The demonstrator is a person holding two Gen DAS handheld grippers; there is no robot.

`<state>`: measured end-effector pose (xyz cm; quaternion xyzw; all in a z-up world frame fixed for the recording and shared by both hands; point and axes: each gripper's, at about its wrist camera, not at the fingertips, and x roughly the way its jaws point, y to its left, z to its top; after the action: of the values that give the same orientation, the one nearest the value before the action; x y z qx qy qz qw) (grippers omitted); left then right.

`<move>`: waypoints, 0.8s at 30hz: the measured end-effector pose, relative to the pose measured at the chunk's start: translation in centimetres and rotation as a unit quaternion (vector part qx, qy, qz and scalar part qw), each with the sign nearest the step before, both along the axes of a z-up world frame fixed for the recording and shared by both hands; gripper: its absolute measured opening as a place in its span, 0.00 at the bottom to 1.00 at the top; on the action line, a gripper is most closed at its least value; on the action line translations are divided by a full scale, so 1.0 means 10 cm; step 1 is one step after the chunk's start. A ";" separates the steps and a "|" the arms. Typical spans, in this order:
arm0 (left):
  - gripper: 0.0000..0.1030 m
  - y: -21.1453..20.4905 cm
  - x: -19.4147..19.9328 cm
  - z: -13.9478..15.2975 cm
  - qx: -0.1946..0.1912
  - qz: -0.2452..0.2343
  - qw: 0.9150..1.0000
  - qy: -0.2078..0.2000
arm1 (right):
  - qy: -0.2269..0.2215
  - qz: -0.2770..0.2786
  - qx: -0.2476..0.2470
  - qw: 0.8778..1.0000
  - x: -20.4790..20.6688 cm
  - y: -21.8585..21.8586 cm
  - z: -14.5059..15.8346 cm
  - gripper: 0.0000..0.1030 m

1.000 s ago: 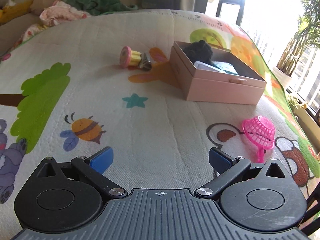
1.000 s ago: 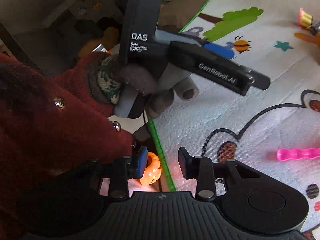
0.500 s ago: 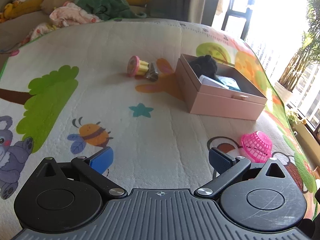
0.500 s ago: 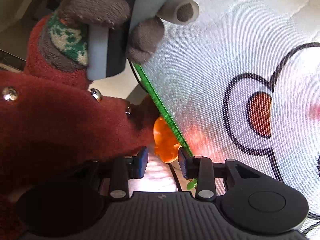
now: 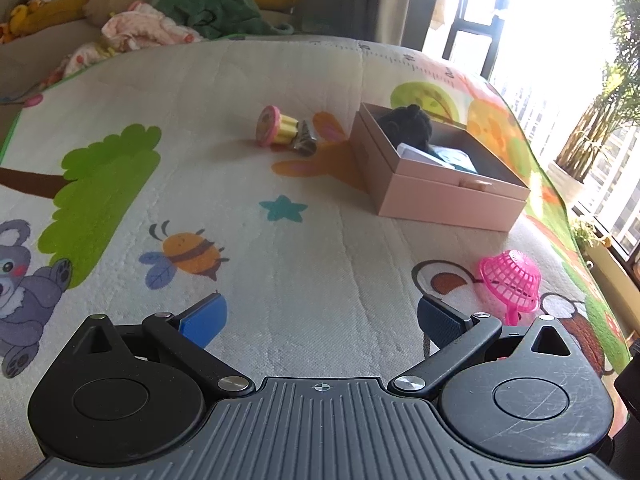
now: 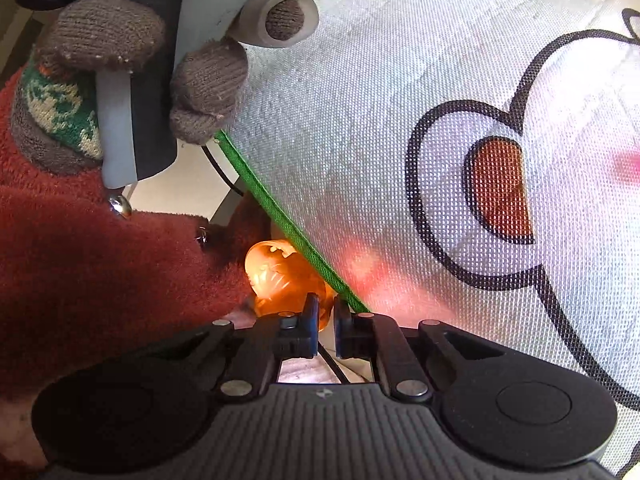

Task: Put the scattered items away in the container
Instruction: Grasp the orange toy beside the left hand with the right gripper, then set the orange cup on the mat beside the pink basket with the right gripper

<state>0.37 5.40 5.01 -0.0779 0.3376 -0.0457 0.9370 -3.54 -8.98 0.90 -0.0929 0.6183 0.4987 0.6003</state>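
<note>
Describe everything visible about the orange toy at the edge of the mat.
The orange toy is small, rounded and translucent, glowing in the light like moulded plastic, with ridged relief on its pale upper face. It sits just off the play mat, against its green border. The right claw has just closed on its lower edge, pads pinching it. A red sleeve hides its left side.

1. Box (image 5: 444, 184) sits on the mat (image 5: 280, 300), at 1 o'clock from the left gripper (image 5: 320, 320).
2. Spool toy (image 5: 276, 130) lies at 9 o'clock of the box, nearby.
3. Strainer toy (image 5: 510, 280) lies at 5 o'clock of the box, apart.
4. Plush item (image 5: 408, 124) rests in the box's far corner.
5. Small round toy (image 6: 280, 276) lies off the mat (image 6: 400, 140), touching its border.
</note>
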 end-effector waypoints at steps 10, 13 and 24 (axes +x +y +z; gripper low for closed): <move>1.00 0.12 -0.23 0.11 0.004 0.030 0.999 -0.022 | -0.069 0.022 0.043 0.996 -0.21 -0.22 0.65 0.07; 1.00 0.15 -0.31 0.17 0.015 0.033 0.999 -0.034 | -0.099 0.020 0.064 0.993 -0.28 -0.30 0.87 0.07; 1.00 0.29 0.01 0.23 0.014 0.050 0.998 -0.036 | -0.189 -0.158 0.079 0.966 0.42 -1.06 1.42 0.06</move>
<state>0.49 8.28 7.29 -0.0795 0.3004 0.0035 0.9505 0.62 -19.53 15.10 -0.0391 0.4590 0.4181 0.7829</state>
